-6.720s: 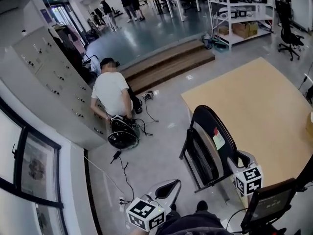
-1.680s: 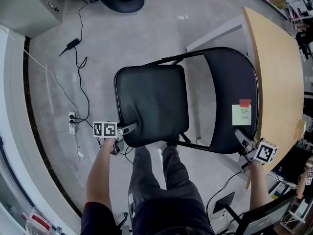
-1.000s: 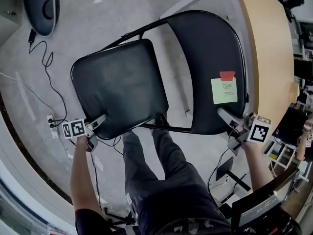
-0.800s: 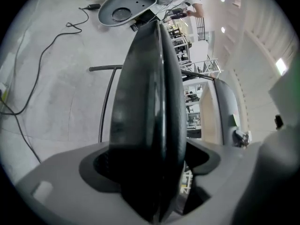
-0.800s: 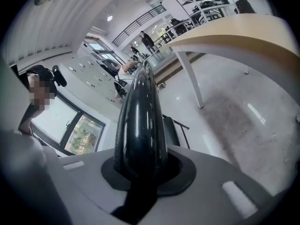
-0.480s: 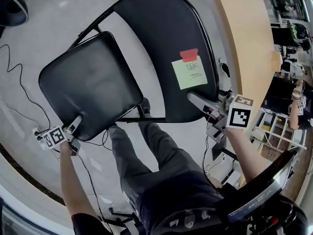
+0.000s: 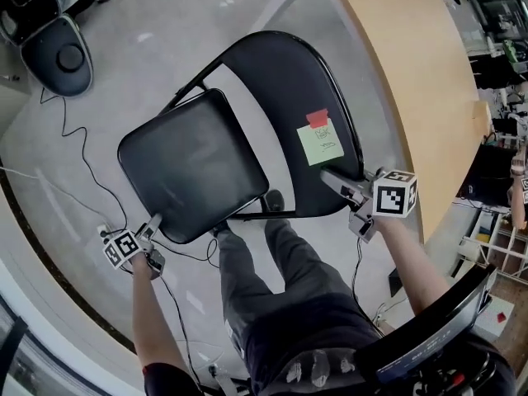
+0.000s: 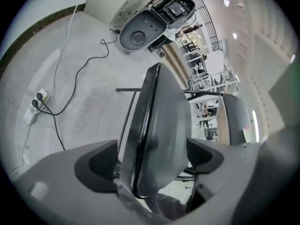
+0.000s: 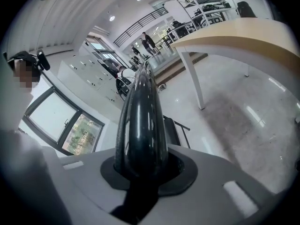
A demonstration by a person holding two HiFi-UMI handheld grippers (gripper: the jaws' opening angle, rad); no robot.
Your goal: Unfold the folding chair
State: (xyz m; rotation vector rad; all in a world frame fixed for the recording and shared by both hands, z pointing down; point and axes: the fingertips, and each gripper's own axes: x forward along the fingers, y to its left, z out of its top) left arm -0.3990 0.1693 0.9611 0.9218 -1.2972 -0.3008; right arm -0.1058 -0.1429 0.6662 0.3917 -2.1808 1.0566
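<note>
The black folding chair stands unfolded on the floor, its seat (image 7: pixel 190 167) lying flat and its backrest (image 7: pixel 285 97) carrying a green sticky note (image 7: pixel 320 143). My left gripper (image 7: pixel 151 225) is at the seat's front corner. Its jaws are opening, and in the left gripper view the seat (image 8: pixel 159 125) sits between the pads of this gripper (image 8: pixel 151 157) with a gap on each side. My right gripper (image 7: pixel 340 183) is shut on the lower rim of the backrest. In the right gripper view that rim (image 9: pixel 140 107) is pinched in its jaws (image 9: pixel 140 167).
A wooden table (image 7: pixel 412 73) stands close to the right of the chair. A round black device (image 7: pixel 62 56) lies at the far left, with cables (image 7: pixel 78 176) across the floor. The person's legs (image 7: pixel 272 262) are just behind the seat. A screen (image 7: pixel 429 345) is at the lower right.
The left gripper's jaws have widened and let go of the seat's front edge, and it has drawn back slightly. The right gripper stays clamped on the backrest. The head view has shifted.
</note>
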